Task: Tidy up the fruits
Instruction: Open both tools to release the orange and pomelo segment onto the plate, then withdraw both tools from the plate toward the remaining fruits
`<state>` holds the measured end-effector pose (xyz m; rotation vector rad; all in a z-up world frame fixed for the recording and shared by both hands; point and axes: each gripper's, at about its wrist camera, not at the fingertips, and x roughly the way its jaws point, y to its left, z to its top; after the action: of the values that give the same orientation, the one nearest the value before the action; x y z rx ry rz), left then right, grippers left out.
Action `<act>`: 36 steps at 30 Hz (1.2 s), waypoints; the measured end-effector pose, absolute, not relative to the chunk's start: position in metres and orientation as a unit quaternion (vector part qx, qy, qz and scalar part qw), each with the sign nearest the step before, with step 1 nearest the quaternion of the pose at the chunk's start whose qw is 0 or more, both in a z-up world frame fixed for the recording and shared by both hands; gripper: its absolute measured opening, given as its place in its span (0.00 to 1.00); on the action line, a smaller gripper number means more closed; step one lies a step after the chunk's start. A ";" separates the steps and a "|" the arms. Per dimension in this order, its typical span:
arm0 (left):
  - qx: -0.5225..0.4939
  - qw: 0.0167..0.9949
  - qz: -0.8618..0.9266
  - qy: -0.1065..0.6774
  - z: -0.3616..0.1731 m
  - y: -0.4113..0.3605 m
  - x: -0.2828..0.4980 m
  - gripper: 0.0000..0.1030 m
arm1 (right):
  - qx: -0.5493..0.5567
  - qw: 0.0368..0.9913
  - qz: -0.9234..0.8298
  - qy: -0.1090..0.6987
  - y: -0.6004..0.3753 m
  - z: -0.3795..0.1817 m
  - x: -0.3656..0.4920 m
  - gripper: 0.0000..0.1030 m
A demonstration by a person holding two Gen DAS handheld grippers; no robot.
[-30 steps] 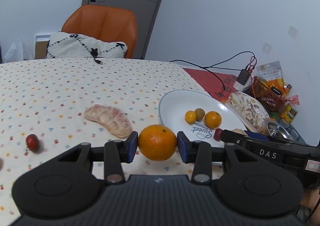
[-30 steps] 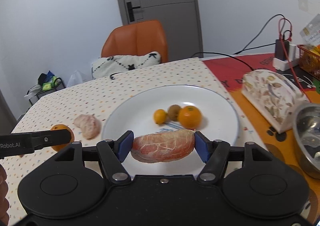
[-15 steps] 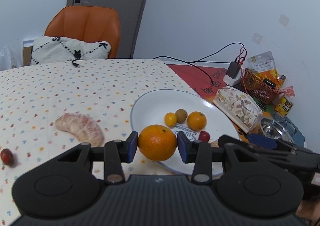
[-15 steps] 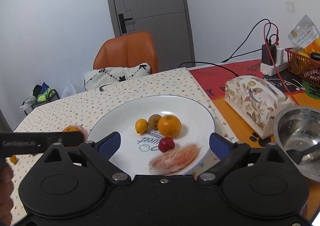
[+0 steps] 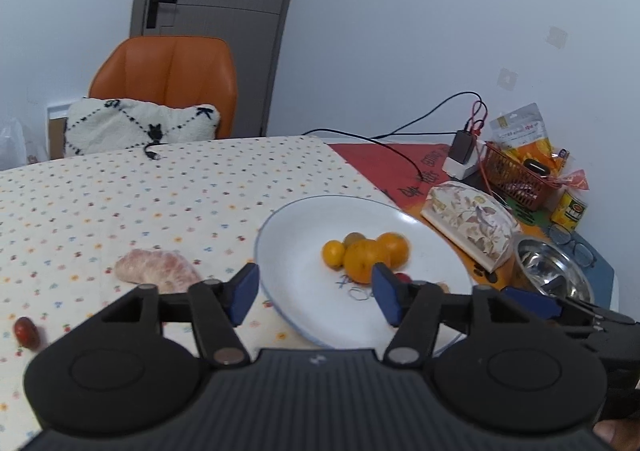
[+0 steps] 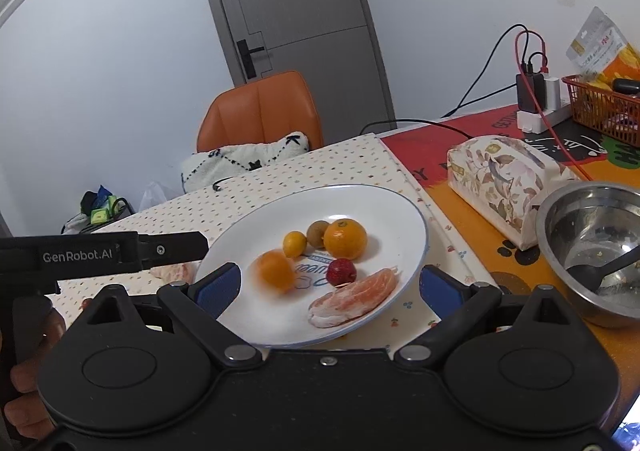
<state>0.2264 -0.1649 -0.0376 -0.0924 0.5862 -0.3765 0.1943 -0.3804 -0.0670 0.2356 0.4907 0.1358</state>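
Left hand-held gripper: jaws opening, blue pads apart, nothing pressed between them. It hangs over the near left rim of the white plate. The orange, blurred, lies on the plate beyond the pads and touches neither.

Right hand-held gripper: jaws spread wide and empty, 1 pad at each side of the plate's near rim.

On the plate, seen from the right wrist: the blurred orange at the left; a small yellow citrus, a brown-green kiwi and a second orange clustered at the middle; a red berry just in front of them; 1 peeled pomelo segment lying along the near right rim.

Off the plate: a second pomelo segment rests on the dotted cloth of the surface, just left of the plate; a small red fruit lies nearer the left edge of the surface.

Toward the right edge of the surface: a floral tissue box beside the plate, a steel bowl with a dark spoon in it, and at the far right corner an orange basket.
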 end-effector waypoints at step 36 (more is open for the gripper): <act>-0.082 0.961 -0.052 0.258 -0.001 -0.036 0.141 0.98 | 0.123 0.959 0.123 0.225 -0.335 -0.042 0.161 1.00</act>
<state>0.1413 -0.0355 -0.0014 -0.1663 0.5233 -0.1052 0.1615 -0.3354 -0.0419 0.2497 0.4569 0.2495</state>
